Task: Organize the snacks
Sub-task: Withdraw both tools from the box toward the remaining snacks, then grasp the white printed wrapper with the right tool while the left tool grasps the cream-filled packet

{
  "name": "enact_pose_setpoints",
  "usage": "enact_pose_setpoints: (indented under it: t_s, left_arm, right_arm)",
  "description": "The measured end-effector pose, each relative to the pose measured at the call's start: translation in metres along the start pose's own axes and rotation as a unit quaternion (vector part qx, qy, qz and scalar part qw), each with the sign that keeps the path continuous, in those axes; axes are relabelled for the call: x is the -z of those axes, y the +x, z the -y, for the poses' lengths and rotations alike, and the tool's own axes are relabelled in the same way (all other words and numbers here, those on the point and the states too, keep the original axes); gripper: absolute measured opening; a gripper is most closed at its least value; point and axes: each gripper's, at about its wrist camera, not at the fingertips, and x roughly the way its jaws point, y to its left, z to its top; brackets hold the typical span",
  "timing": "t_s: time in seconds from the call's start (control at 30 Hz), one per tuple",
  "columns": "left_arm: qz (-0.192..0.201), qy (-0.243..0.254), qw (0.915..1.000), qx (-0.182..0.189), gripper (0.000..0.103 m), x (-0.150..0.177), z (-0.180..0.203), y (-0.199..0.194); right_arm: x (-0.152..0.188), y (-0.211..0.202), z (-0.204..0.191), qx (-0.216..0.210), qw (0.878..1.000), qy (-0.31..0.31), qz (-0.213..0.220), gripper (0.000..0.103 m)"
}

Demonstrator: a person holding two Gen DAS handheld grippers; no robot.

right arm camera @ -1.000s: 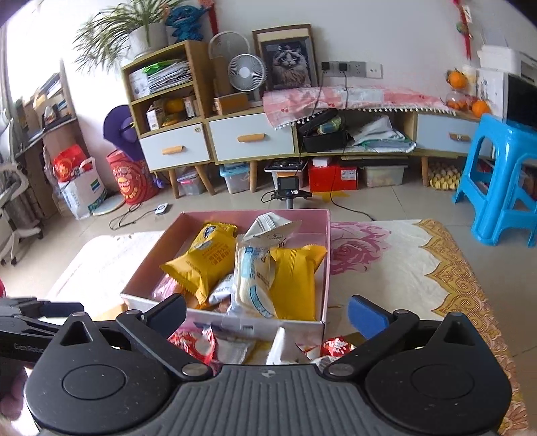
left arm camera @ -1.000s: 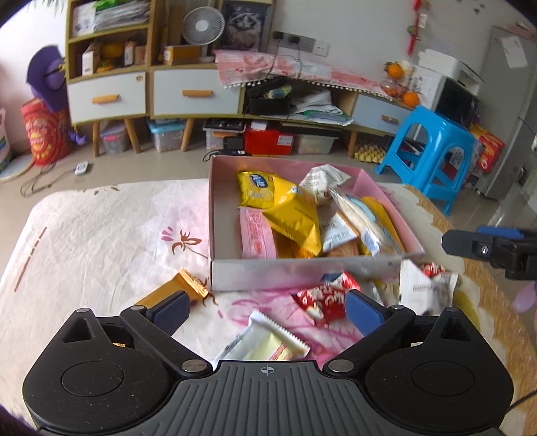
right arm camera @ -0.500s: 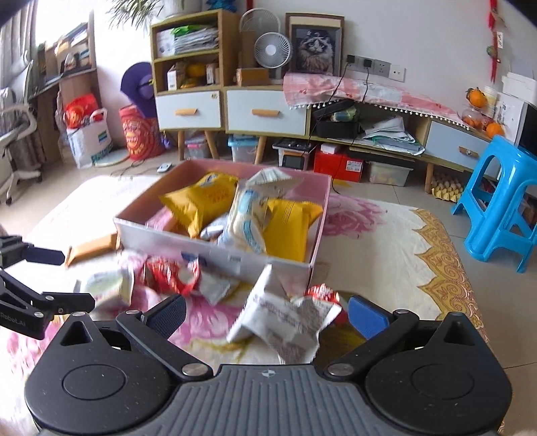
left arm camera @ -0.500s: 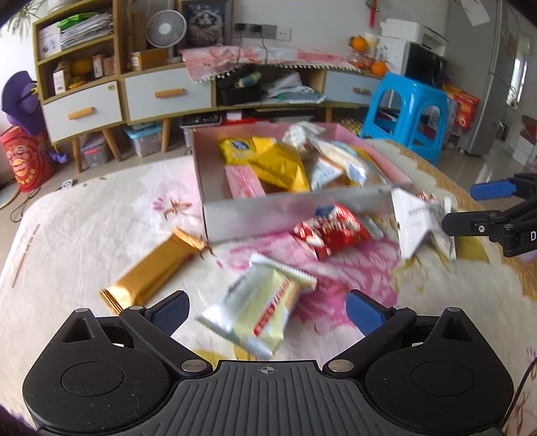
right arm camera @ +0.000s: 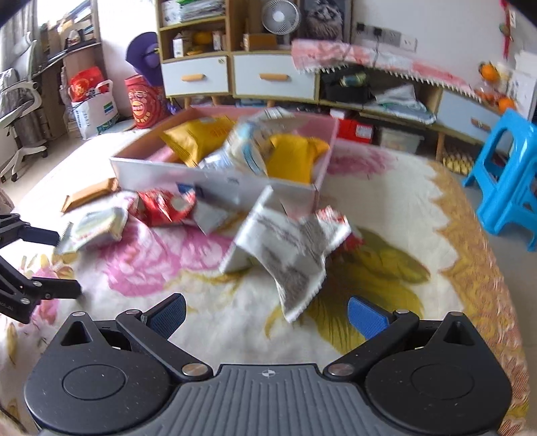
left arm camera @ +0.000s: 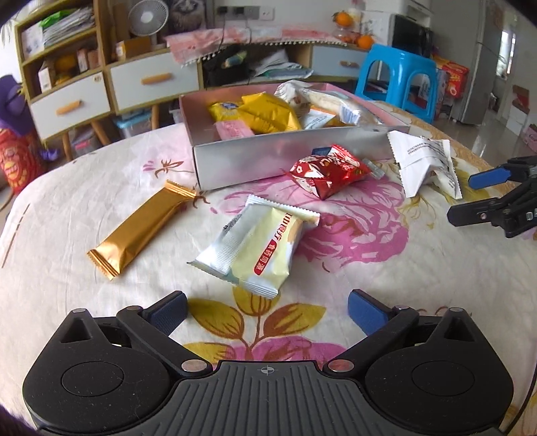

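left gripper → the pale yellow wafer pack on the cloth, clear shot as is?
Probably yes. The left gripper is open and empty, and the pale yellow wafer pack lies flat straight ahead with only bare tablecloth between. The gold bar and red packet lie apart from it.

A lived-in home, a sitting room by the look of it. At 12 o'clock a wooden sideboard point(right arm camera: 275, 75) with white drawers carries a desk fan point(right arm camera: 280, 15) and a framed cat picture point(right arm camera: 324, 16). A blue plastic stool point(left arm camera: 401, 78) stands at 1 o'clock; a flowered cloth point(left arm camera: 335, 234) covers the table.
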Motion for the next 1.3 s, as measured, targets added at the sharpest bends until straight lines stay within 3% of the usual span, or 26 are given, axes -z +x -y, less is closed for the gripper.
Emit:
enact_pose_setpoints:
  t_s: [0.1,0.2,0.5,1.3]
  left_arm:
    - [0.012,0.005,0.9999,0.005,0.103,0.001,-0.001,-0.001]
    - [0.027,0.010,0.9995,0.009,0.103,0.002,-0.001,0.000]
    - [0.053,0.024,0.9981,0.022,0.103,0.000,-0.002,0.007]
    - [0.066,0.057,0.9959,0.022,0.103,-0.025,-0.012,0.026]
  right_arm:
    - [0.009,0.007,0.007,0.006,1.000,0.011,-0.005,0.095]
    - [0.017,0.007,0.009,0.007,1.000,-0.003,0.022,0.095]
    - [0.012,0.015,0.006,-0.007,0.999,-0.008,0.046,0.095]
    - [-0.007,0.028,-0.010,-0.017,0.999,0.000,0.049,0.093]
